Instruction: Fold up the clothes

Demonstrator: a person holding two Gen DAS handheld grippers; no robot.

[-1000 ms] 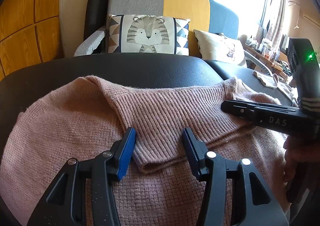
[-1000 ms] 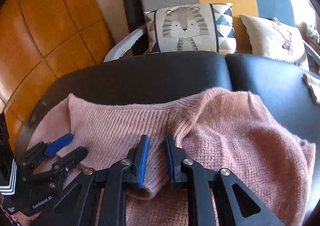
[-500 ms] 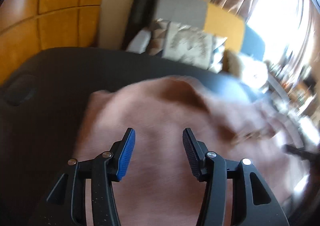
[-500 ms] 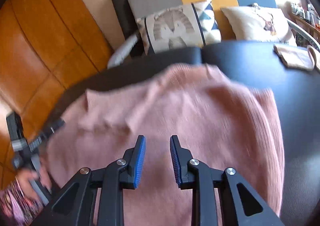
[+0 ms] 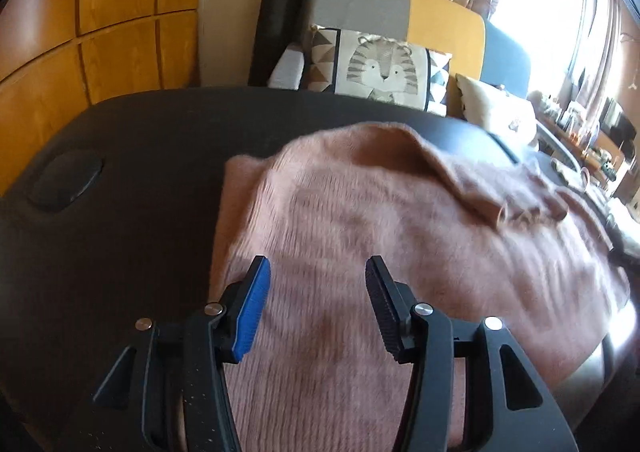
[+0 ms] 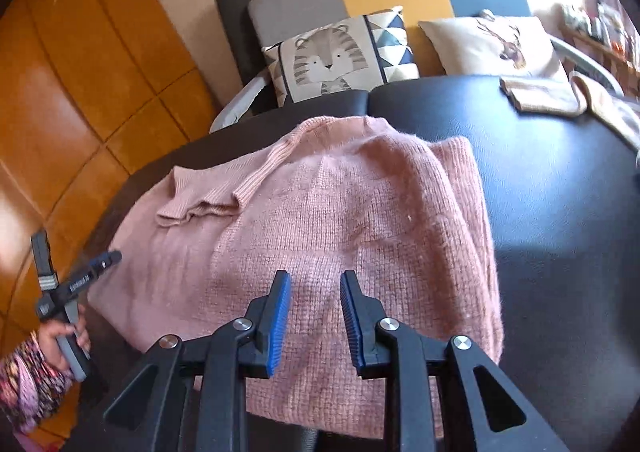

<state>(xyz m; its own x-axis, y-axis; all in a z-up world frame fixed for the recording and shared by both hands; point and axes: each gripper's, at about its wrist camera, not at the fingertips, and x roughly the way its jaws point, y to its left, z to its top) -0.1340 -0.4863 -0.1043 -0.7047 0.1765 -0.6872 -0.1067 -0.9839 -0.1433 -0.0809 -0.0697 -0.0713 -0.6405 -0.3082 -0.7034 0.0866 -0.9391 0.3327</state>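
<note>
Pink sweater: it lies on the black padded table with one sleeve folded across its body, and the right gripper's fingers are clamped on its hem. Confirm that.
Not quite. The right gripper grips nothing: the right wrist view shows its fingers apart and clear of the knit. The pink sweater does lie on the black padded table with one sleeve folded across its body.

Right tongs hang empty, jaws parted, over the pink sweater on the black table.
</note>
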